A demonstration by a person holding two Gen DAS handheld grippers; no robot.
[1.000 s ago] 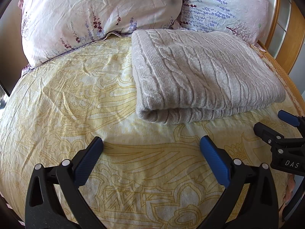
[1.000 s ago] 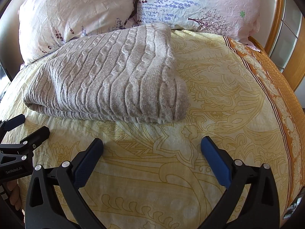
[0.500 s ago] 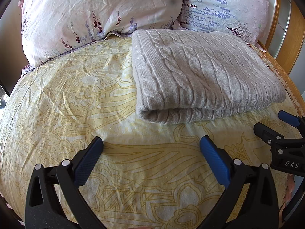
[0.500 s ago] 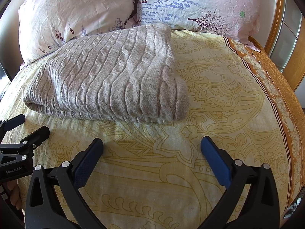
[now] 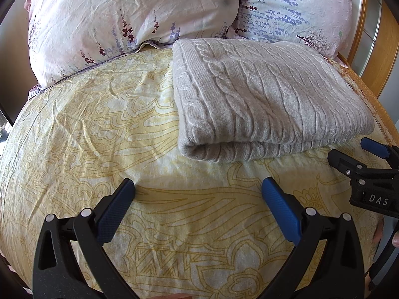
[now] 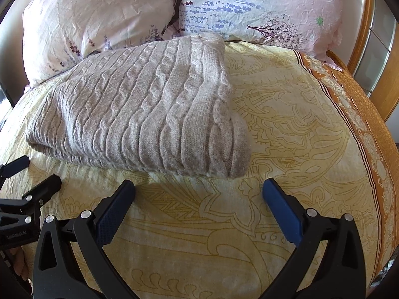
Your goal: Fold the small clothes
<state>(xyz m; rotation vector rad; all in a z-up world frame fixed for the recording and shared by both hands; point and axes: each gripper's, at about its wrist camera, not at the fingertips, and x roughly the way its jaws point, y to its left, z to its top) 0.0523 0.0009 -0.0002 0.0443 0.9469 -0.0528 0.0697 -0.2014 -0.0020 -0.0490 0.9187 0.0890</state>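
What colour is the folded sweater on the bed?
The sweater is light grey-beige with a cable-knit pattern, clearest in the right wrist view.

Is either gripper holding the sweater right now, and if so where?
Nothing is held. Left gripper and right gripper are both open, short of the folded cable-knit sweater lying on the bedspread.

Left black two-finger gripper with blue pads (image 5: 198, 190) — jaws spread wide, nothing between them, hovering low and pointing forward. Right black two-finger gripper with blue pads (image 6: 198, 191) — likewise wide apart and empty, level beside its partner. Each visible at the edge of the other's view, close alongside. Bits of bare fingers (image 6: 21, 264) gripping the left handle.
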